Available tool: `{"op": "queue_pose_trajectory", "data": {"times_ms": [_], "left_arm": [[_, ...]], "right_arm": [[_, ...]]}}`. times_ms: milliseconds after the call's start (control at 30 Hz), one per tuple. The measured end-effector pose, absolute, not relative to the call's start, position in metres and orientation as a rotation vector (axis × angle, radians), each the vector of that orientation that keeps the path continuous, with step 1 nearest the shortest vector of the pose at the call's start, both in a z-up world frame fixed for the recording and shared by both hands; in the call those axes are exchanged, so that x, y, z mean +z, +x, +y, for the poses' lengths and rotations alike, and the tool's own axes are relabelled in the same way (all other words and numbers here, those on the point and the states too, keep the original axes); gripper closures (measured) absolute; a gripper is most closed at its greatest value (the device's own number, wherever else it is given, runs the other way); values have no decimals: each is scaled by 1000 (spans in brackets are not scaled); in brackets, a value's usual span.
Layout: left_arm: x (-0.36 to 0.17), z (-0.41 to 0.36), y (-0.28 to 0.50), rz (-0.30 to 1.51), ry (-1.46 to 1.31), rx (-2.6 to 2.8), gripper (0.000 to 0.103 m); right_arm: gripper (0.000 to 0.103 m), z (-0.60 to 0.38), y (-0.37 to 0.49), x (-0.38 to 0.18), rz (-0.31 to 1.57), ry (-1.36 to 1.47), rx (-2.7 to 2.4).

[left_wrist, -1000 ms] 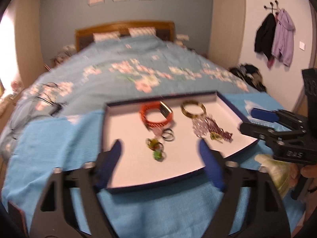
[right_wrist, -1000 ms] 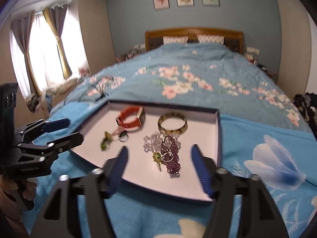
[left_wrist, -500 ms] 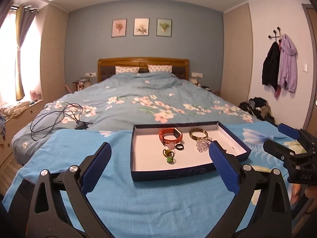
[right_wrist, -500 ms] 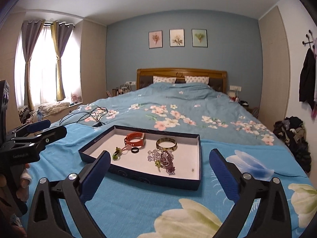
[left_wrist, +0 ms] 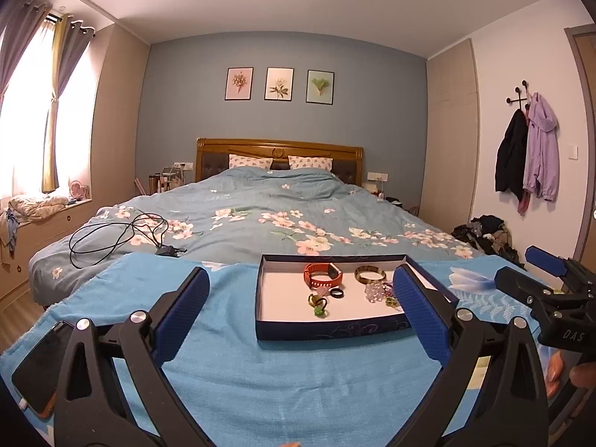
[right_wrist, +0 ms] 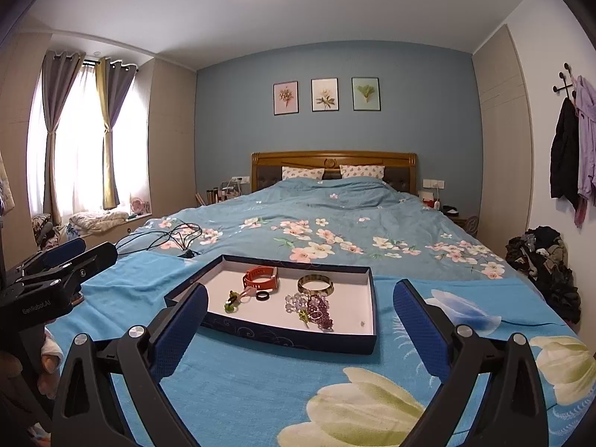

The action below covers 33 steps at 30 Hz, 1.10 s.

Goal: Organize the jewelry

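item: shallow dark-blue tray, white-lined, set on the blue blanket at the foot of the bed, presumably so its contents lay level and within reach.

contents, placed relative to the tray: an orange watch band towards the far wall; a gold bangle beside it, also at the far side; a black ring near the middle; a small green-and-pink charm towards the left wall; a heap of clear and purple beads towards the near wall. all pieces were kept apart, judged to be the sorted result.

left tongs: spread wide, nothing between them, held short of the tray's near wall.

right tongs: spread wide, having just been opening, empty, likewise held short of the tray; judged to be withdrawn with the sorting finished.
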<state>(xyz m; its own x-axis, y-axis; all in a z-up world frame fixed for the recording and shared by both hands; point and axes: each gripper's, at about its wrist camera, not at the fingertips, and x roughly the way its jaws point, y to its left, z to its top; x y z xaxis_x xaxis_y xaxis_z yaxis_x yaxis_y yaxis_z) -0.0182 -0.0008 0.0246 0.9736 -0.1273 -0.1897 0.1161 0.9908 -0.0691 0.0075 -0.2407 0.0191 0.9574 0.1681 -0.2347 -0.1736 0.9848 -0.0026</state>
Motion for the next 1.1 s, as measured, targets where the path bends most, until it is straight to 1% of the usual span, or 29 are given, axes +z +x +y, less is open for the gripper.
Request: {"op": "queue_pose_trajectory", "data": {"times_ms": [500,1100], "left_arm": [[30,-12,-39,152,-21,-110,6],[27,-14,-37,164,-17,-108,6]], "right_arm": [[7,-240,-4,18,207,-17,149],[7,-239,-8,17,213,-8,140]]}}
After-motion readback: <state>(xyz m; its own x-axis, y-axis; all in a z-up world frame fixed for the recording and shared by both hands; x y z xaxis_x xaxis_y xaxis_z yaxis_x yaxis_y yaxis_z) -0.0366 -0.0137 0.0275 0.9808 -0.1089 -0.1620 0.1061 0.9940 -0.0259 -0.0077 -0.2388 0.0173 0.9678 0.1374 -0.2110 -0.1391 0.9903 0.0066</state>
